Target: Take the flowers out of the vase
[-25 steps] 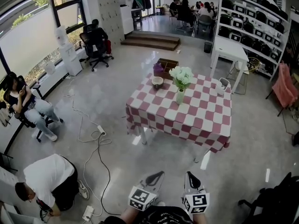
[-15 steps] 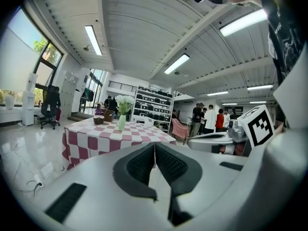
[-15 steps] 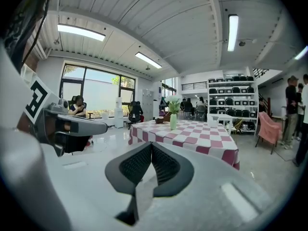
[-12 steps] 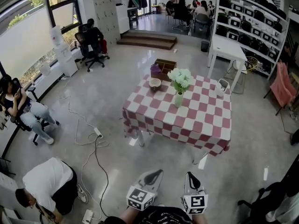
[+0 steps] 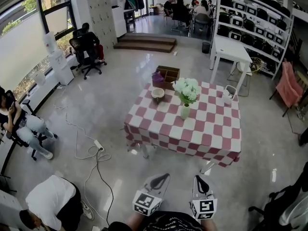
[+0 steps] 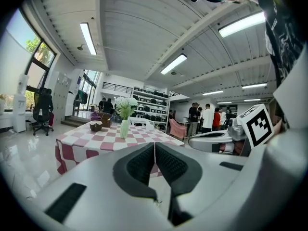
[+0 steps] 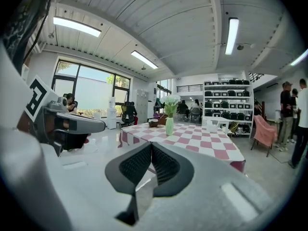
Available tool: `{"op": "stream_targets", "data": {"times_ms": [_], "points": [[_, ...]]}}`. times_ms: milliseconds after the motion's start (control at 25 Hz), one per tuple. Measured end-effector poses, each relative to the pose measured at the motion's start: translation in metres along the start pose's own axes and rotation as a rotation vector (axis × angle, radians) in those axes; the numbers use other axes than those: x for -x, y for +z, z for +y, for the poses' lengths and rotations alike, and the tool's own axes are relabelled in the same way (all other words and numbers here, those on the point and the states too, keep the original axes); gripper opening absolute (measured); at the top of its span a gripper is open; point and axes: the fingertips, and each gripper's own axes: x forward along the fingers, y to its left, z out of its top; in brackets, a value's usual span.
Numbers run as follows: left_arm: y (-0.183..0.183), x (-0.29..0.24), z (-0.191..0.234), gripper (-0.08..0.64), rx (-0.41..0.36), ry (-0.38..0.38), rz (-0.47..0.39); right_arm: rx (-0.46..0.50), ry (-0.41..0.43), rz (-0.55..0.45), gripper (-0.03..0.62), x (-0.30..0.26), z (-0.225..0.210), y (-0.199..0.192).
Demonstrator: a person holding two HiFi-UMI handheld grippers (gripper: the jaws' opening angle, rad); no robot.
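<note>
Glossy floor [image 5: 96, 109], checked-cloth table [image 5: 207, 129], slender green vase [image 5: 185, 111]; left claw [image 6: 154, 148] and right claw [image 7: 151, 148] pressed together.

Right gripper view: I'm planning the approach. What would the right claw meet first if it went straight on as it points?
Nothing close: the shut right claw points across floor at the checked table, probably its near edge, below the vase. Depth is unclear.
</note>
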Motion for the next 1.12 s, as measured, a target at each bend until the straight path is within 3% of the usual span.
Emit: {"op": "stream_targets", "data": {"times_ms": [1120], "points": [[0.035, -0.072, 0.143, 0.014, -0.038, -0.116, 0.018, -0.066, -0.130, -0.003, 0.006, -0.148, 0.012, 0.039]]}}
